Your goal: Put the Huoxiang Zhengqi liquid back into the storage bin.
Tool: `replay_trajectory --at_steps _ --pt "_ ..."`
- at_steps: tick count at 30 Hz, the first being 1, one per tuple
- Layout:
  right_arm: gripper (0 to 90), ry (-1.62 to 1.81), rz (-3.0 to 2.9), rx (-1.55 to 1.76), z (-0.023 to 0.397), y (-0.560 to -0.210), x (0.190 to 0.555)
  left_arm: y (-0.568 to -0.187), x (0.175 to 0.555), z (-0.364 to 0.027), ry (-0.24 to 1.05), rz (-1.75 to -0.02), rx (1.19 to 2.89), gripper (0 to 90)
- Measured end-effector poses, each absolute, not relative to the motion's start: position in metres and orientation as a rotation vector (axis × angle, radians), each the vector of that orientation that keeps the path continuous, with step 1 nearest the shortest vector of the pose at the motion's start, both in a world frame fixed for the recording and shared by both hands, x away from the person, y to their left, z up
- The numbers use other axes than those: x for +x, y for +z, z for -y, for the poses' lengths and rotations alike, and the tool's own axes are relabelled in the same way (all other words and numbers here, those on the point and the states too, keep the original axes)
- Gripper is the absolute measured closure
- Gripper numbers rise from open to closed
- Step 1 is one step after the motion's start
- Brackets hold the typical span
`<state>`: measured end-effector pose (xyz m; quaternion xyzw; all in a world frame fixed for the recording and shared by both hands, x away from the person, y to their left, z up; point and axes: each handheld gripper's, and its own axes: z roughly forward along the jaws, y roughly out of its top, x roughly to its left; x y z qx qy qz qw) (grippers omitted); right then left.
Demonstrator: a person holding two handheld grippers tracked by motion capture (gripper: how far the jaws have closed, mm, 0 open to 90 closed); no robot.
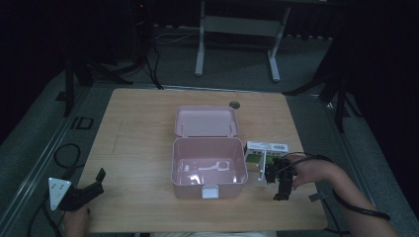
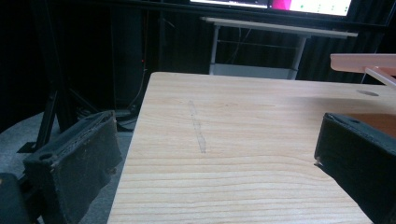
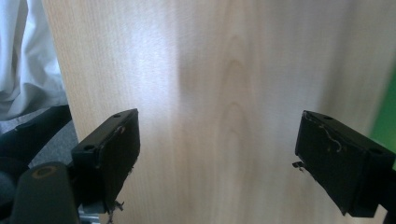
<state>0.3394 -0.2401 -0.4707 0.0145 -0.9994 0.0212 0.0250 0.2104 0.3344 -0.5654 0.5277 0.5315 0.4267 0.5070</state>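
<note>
Both grippers I'm holding are spread wide with nothing between them: right gripper [image 1: 282, 190] hovers over bare table [image 1: 138, 133] just beside the white carton [image 1: 267, 148], which touches the open pink box [image 1: 208, 168]; left gripper [image 1: 94, 182] rests well apart at the near-left corner

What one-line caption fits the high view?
Open pink box mid-table; right gripper open beside a small carton.

Dim, perhaps underexposed, soft focus.
</note>
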Motion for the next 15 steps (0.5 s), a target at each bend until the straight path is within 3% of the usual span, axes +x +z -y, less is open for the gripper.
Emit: replay_trajectory --at_steps 15 --pt "22.5 -0.056 3.201 -0.044 0.251 -0.410 0.381 -0.565 0.211 -0.334 1.028 -1.282 1.275 0.3"
